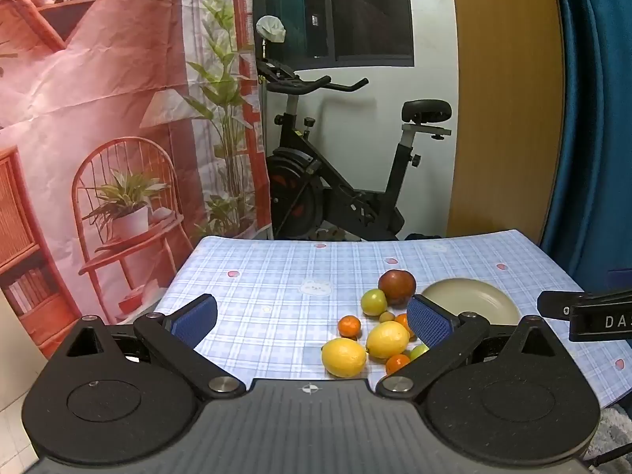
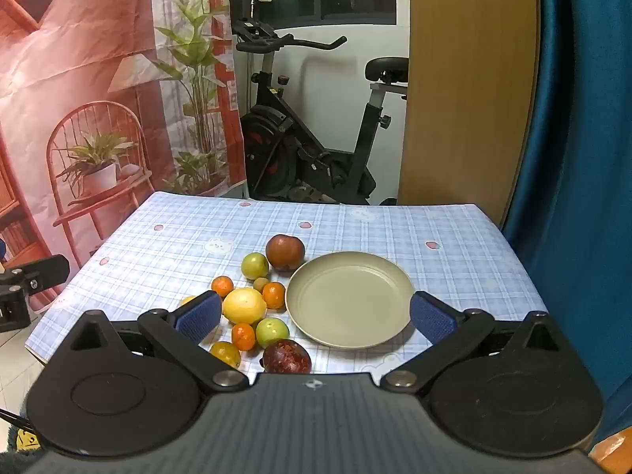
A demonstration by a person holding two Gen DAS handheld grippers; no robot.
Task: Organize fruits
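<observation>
On the checked tablecloth (image 2: 158,252) the fruit pile (image 2: 252,304) lies just left of the empty plate (image 2: 349,300), whose near part the left gripper (image 1: 312,318) hides in its own view, while only the right gripper (image 2: 314,314) shows the dark passion fruit (image 2: 287,356), both spread wide, holding nothing.

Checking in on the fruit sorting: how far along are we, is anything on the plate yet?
Done: nothing yet. The plate is bare. In hand: nothing; the left gripper and right gripper are both open and empty above the table. Left: the whole pile beside the plate, including the lemon, the green fruit and the dark red fruit.
</observation>
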